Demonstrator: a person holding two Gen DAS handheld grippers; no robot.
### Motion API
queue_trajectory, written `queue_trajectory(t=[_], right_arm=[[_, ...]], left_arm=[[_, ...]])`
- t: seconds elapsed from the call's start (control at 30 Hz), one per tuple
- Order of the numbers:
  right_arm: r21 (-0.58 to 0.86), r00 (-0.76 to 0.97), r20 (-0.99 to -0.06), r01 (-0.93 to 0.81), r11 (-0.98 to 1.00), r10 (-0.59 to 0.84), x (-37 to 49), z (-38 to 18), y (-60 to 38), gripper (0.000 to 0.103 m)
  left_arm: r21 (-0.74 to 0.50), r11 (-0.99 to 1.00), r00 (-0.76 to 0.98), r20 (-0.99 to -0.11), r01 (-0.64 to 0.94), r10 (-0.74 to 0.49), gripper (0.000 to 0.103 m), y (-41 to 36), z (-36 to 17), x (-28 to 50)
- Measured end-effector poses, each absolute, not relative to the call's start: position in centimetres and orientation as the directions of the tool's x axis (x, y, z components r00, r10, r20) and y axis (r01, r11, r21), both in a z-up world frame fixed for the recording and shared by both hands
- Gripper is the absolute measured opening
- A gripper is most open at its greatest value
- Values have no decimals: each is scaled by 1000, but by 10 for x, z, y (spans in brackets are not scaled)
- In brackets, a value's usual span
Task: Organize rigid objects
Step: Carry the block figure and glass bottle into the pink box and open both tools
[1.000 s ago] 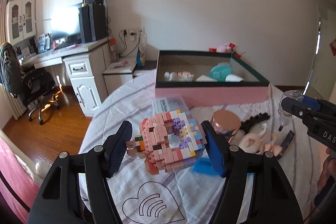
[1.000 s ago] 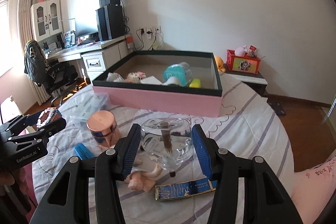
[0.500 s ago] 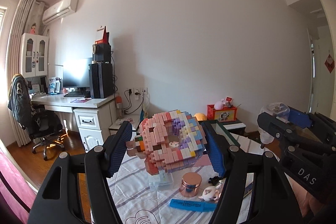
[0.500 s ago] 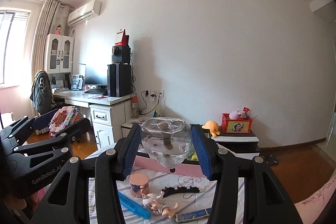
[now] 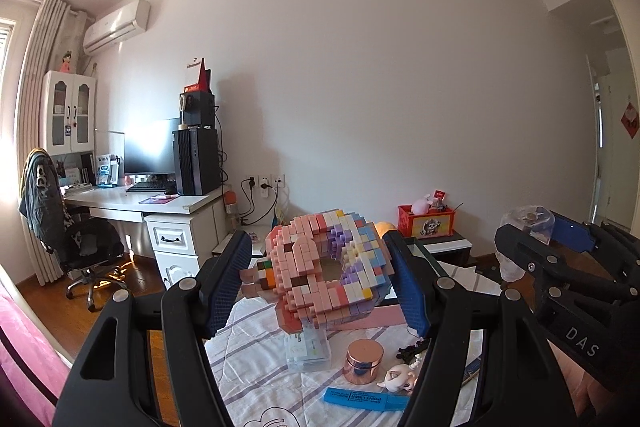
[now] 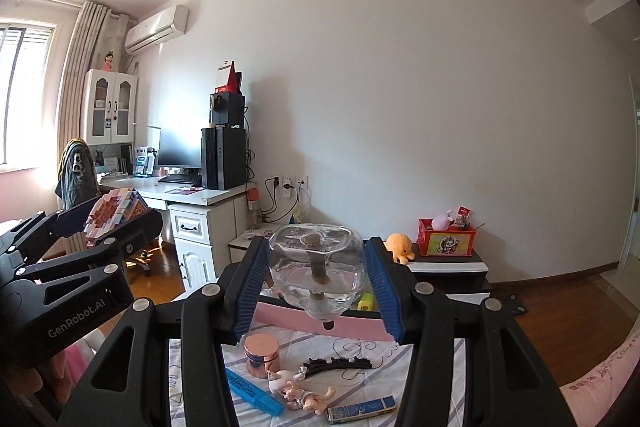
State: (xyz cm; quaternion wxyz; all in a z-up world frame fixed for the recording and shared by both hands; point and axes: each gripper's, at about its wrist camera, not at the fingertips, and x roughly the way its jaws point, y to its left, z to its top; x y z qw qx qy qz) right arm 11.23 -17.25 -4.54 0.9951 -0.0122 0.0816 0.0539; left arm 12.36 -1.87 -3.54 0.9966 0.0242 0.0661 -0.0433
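Note:
My left gripper (image 5: pixel 324 279) is shut on a pink and pastel brick-built donut (image 5: pixel 328 269), held high above the bed. That donut (image 6: pixel 114 209) also shows at the left of the right wrist view. My right gripper (image 6: pixel 316 281) is shut on a clear glass bottle (image 6: pixel 318 267) with a brown stopper, lifted in front of the pink box (image 6: pixel 352 325). The bottle (image 5: pixel 528 227) appears at the right edge of the left wrist view. Down on the striped sheet lie a copper jar (image 6: pixel 262 349), a blue marker (image 6: pixel 252 393), a small doll (image 6: pixel 300 389) and a black hair clip (image 6: pixel 336 363).
A clear plastic case (image 5: pixel 308 349) lies under the donut, and a flat blue box (image 6: pixel 362 409) lies by the doll. The bed's edge drops to a wooden floor on both sides. A white desk (image 5: pixel 152 205) with monitor and office chair (image 5: pixel 68 239) stands left, a red toy crate (image 6: pixel 446 239) right.
Both grippers rose from just above the sheet with the donut and the bottle still held, and tipped up toward level, so the wall fills the views. Nothing differs since half a second ago.

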Motion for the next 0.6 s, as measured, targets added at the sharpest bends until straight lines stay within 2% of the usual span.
queue_trajectory(t=[0.27, 0.43, 0.6], right_arm=[[-22, 973, -204, -111, 994, 104, 171, -48, -181, 52], [-19, 952, -281, -135, 991, 125, 241, -57, -188, 52], [9, 901, -408, -159, 987, 149, 316, -79, -194, 52]], left_arm=[[81, 991, 979, -182, 108, -92, 69, -35, -37, 190], [84, 983, 947, -292, 165, -134, 69, -46, -47, 272], [16, 976, 860, -477, 217, -183, 69, -48, -80, 367]])
